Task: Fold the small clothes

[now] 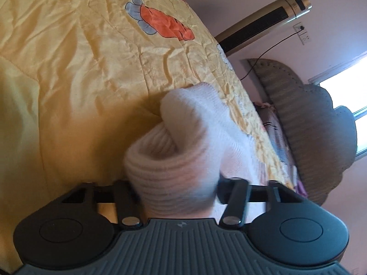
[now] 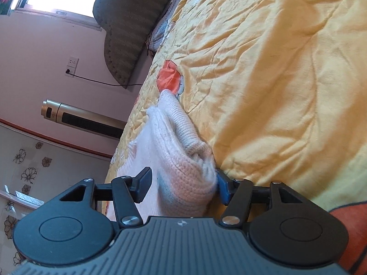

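Observation:
A white knitted sock (image 1: 195, 126) lies bunched on a yellow quilt (image 1: 68, 68), its ribbed cuff rolled back toward me. My left gripper (image 1: 176, 188) is shut on that rolled cuff, which fills the gap between the fingers and hides the left fingertip. In the right wrist view the same sock (image 2: 174, 123) stretches away along the quilt (image 2: 275, 68). Its thick cuff end sits between the jaws of my right gripper (image 2: 183, 185). That gripper is open: the right pad touches the knit, while the left pad stands off the cuff over thin white cloth.
The quilt has orange and blue patches (image 1: 165, 25) and covers a bed. A grey padded headboard (image 1: 309, 126) stands at its end, with a pillow (image 2: 160, 32) below it. A gold tower fan (image 2: 84, 119) stands beside the bed by the pink wall.

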A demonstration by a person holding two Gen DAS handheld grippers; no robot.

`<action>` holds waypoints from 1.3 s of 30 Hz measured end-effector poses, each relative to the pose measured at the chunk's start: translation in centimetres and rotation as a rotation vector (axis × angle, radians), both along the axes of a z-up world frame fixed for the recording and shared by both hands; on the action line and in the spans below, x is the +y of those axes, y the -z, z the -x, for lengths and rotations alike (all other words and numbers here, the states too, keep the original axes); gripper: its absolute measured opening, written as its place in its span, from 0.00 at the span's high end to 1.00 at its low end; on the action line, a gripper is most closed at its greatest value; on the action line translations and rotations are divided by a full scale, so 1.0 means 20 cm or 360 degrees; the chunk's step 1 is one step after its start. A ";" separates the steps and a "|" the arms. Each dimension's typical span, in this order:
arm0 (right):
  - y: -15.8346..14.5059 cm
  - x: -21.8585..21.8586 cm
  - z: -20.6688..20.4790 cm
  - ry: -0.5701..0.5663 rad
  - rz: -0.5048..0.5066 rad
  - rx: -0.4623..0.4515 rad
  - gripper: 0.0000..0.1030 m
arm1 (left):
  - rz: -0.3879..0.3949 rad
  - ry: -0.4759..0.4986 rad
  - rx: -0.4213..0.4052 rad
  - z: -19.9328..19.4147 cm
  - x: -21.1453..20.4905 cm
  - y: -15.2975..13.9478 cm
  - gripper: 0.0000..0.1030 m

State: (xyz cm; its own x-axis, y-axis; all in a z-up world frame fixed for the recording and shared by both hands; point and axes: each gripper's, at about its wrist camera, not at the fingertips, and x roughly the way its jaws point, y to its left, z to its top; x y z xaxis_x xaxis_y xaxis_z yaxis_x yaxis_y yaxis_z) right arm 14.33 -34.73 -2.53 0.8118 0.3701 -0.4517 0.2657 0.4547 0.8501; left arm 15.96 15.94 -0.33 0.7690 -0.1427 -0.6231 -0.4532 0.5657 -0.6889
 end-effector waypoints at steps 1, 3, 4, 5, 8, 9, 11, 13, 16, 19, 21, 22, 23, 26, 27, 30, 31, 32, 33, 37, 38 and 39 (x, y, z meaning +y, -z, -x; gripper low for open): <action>0.00 0.02 -0.02 0.0004 0.0031 0.0014 0.48 | -0.0041 0.0014 -0.0005 0.00 -0.01 -0.01 0.70; 0.01 0.03 -0.06 0.0019 0.0027 0.0050 0.69 | -0.0131 0.0052 -0.0020 0.00 -0.03 -0.07 0.73; 0.01 0.04 -0.06 0.0026 0.0032 0.0051 0.70 | -0.0173 0.0073 -0.0044 0.02 -0.04 -0.11 0.73; -0.01 0.04 -0.06 0.0020 0.0068 0.0051 0.71 | -0.0190 0.0093 -0.0074 0.03 -0.05 -0.15 0.74; -0.08 0.05 -0.04 -0.0006 0.0087 0.0005 0.73 | -0.0247 0.0186 -0.0159 0.08 -0.06 -0.27 0.74; -0.11 0.04 -0.03 -0.0025 0.0067 -0.0028 0.74 | -0.0273 0.0215 -0.0170 0.10 -0.07 -0.31 0.74; -0.17 0.02 0.02 -0.0071 0.0042 -0.0088 0.75 | -0.0266 0.0250 -0.0189 0.17 -0.07 -0.36 0.74; -0.22 0.01 0.08 -0.0110 0.0018 -0.0121 0.76 | -0.0209 0.0263 -0.0189 0.27 -0.06 -0.39 0.74; -0.25 -0.03 0.22 -0.0153 -0.0017 -0.0130 0.76 | -0.0127 0.0256 -0.0145 0.45 -0.03 -0.36 0.74; -0.21 -0.08 0.40 -0.0145 -0.0096 -0.0088 0.76 | -0.0062 0.0236 -0.0014 0.57 0.01 -0.24 0.74; -0.15 -0.10 0.51 -0.0126 -0.0119 -0.0026 0.76 | -0.0048 0.0242 0.0096 0.58 0.04 -0.10 0.73; -0.10 -0.10 0.54 -0.0127 -0.0140 0.0019 0.75 | -0.0013 0.0241 0.0129 0.57 0.06 -0.02 0.70; -0.05 -0.11 0.56 -0.0129 -0.0157 0.0058 0.75 | 0.0012 0.0227 0.0067 0.59 0.08 0.00 0.69; 0.03 -0.11 0.56 -0.0127 -0.0077 0.0058 0.72 | -0.0072 0.0365 0.0144 0.56 0.07 -0.08 0.59; 0.00 -0.10 0.56 -0.0148 -0.0022 0.0048 0.63 | -0.0124 0.0383 0.0142 0.58 0.08 -0.13 0.58; -0.21 -0.11 0.56 -0.0153 0.0319 -0.0046 0.55 | -0.0445 0.0368 0.0016 0.70 0.10 -0.31 0.46; -0.28 -0.12 0.57 -0.0140 0.0446 -0.0128 0.50 | -0.0609 0.0309 -0.0041 0.74 0.10 -0.38 0.34; -0.35 -0.13 0.57 -0.0145 0.0541 -0.0196 0.48 | -0.0719 0.0266 -0.0091 0.76 0.09 -0.43 0.20; -0.40 -0.14 0.54 -0.0181 0.0604 -0.0243 0.47 | -0.0822 0.0228 -0.0151 0.77 0.08 -0.47 0.16; -0.53 -0.09 0.23 -0.0514 0.0691 -0.0309 0.46 | -0.0959 0.0265 -0.0228 0.58 -0.01 -0.50 0.16; -0.53 -0.06 0.14 -0.0576 0.0689 -0.0312 0.46 | -0.0997 0.0267 -0.0198 0.50 -0.04 -0.49 0.16; -0.52 -0.02 0.04 -0.0641 0.0663 -0.0287 0.46 | -0.1035 0.0280 -0.0163 0.42 -0.07 -0.47 0.16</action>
State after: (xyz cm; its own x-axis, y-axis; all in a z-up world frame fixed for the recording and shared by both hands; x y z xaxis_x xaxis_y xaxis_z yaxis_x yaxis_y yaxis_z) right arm 13.59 -35.18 7.88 0.7217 0.4860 -0.4929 -0.1282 0.7936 0.5948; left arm 7.54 14.53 9.03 0.8282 0.1081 -0.5499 -0.2674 0.9386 -0.2181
